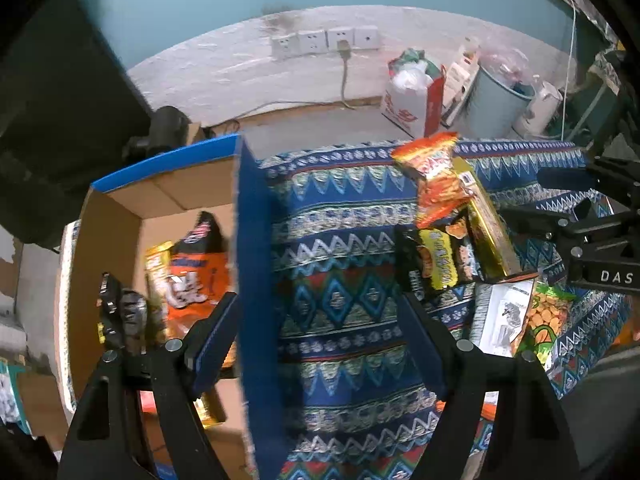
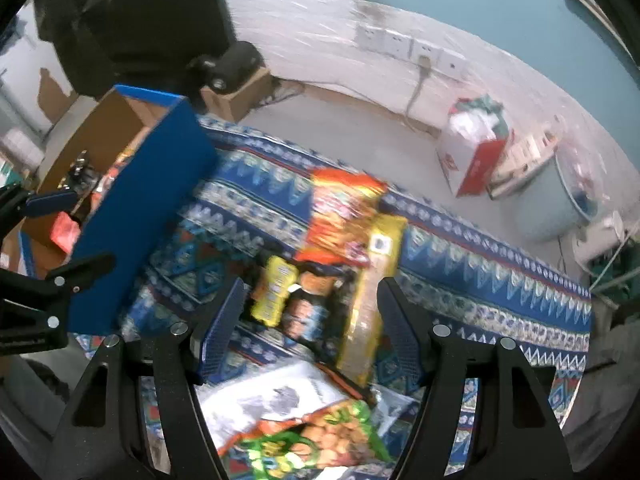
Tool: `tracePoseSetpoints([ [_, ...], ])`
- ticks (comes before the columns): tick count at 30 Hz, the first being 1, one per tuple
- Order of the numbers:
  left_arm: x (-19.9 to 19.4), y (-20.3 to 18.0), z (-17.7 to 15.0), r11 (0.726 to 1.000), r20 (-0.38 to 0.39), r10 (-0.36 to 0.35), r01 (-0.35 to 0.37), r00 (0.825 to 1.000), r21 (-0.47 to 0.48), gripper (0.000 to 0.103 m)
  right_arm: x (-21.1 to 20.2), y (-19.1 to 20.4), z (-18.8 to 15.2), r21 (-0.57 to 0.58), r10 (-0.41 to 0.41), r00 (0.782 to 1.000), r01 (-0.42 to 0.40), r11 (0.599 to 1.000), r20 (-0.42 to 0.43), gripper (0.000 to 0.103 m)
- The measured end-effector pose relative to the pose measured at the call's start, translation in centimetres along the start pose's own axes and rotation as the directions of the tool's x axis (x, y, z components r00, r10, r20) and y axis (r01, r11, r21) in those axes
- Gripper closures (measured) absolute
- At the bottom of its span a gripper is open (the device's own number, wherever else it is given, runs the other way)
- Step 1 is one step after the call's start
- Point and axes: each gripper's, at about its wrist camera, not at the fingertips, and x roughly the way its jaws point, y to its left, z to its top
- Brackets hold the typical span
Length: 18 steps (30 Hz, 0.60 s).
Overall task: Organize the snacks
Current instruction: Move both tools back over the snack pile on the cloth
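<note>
Patterned woven cloth (image 1: 340, 280), glossy, perhaps foil packets (image 2: 344, 212)

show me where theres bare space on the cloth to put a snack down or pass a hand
Free: the patterned cloth between the blue box wall and the snack pile. The left gripper hangs open over it. Crowded: the pile itself under the open right gripper, and the box's inside, which already holds packets.

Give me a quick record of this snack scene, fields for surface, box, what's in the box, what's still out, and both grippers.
surface: patterned blue cloth
box: blue cardboard box, open top, at the cloth's left
in box: orange snack bag, among others
still out: snack pile on the cloth, with green snack bag
left gripper: open, empty
right gripper: open, empty, above the pile
</note>
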Motion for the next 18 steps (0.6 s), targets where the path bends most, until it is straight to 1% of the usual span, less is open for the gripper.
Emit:
tracePoseSetpoints([
  [8, 2.9, -2.8, 1.0, 0.999, -0.058, -0.018, 0.020, 0.998, 0.035, 0.022, 3.2, -4.6, -1.9, 0.082, -0.009, 0.998, 0.014, 0.997, -0.063, 0.033],
  [15, 5.3, -4.3, 1.7, 0.999, -0.105, -0.019, 0.024, 0.994, 0.048, 0.022, 6.6, -5.3, -3.1, 0.081, 0.005, 0.992, 0.005, 0.997, -0.129, 0.033],
  [18, 6.4, -4.6, 2.0, 0.999, -0.134, -0.030, 0.035, 0.991, 0.033, 0.022, 7.8, -5.4, -3.4, 0.075, 0.007, 0.990, 0.003, 0.997, -0.144, 0.033],
])
